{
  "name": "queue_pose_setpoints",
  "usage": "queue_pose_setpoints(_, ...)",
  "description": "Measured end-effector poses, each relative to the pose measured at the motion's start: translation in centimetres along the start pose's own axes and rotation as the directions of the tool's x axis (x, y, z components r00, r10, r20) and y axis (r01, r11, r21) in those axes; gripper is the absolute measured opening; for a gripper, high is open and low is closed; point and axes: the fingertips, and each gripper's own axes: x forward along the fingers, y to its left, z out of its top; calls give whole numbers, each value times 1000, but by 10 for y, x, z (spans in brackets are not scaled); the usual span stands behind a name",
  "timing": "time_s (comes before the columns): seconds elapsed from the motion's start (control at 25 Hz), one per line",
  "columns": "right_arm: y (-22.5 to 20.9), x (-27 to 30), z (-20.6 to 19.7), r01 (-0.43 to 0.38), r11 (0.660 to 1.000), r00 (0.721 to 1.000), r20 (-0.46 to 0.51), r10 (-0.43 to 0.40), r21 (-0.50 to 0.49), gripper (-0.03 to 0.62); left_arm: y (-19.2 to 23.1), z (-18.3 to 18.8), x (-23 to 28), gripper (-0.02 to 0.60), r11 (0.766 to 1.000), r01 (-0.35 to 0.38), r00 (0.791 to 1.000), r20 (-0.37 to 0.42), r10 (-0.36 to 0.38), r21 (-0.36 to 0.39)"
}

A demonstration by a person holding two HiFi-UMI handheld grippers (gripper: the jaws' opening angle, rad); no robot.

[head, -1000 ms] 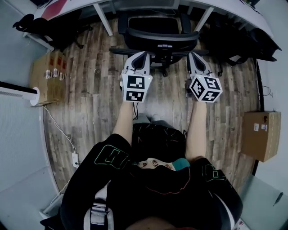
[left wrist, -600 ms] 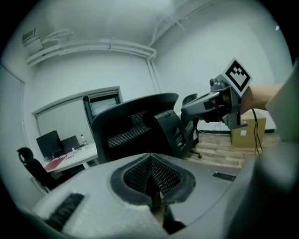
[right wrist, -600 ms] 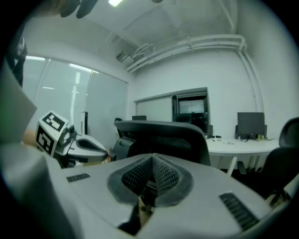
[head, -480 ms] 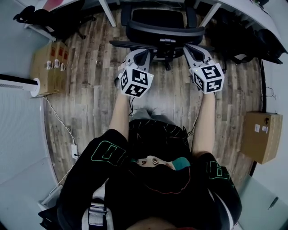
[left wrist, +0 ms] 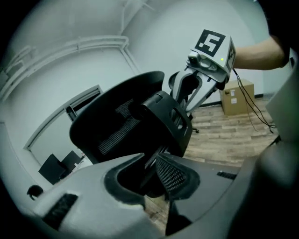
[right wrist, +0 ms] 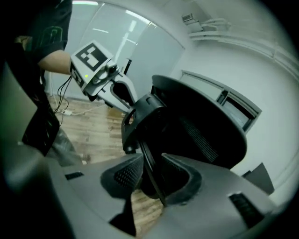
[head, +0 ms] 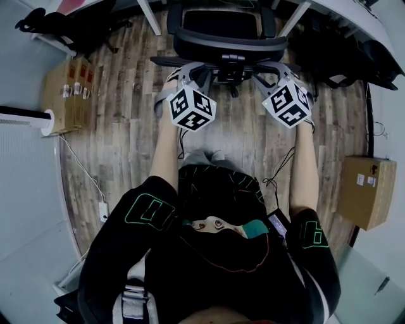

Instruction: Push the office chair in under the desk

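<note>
Since a second ago both hands have dropped and rolled. The left gripper [head: 190, 74] and right gripper [head: 268, 74] have just been spreading, each loosely straddling the chair [head: 221, 44] back frame. The chair is tucked at the desk [head: 338, 16] front edge, with bare floor [head: 235, 130] behind it.

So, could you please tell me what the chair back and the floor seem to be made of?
Chair back: likely black mesh in a matt plastic frame; a fine weave shows. Floor: wood-look planks, laminate or real timber; grain and plank seams show.
</note>
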Motion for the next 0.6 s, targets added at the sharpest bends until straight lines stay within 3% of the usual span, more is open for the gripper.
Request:
queue_pose_setpoints(0.12,7,10,-10,-58,991,995,-87,48,-120,136,-6,-5,7,111,995,61,997,-52,-57,78)
queue_pose_setpoints(0.28,12,24,-20,-107,961,981,-184,61,-254,141,-6,-11,15,130,977,87,992,-112,-65,195)
queue_pose_setpoints(0.44,14,37,-27,-137,929,967,-250,50,-343,152,-3,-13,25,138,949,107,986,-154,-64,296)
queue_pose_setpoints(0.6,19,51,-35,-167,906,953,-299,48,-390,140,-9,-17,33,141,925,157,976,-199,-91,346)
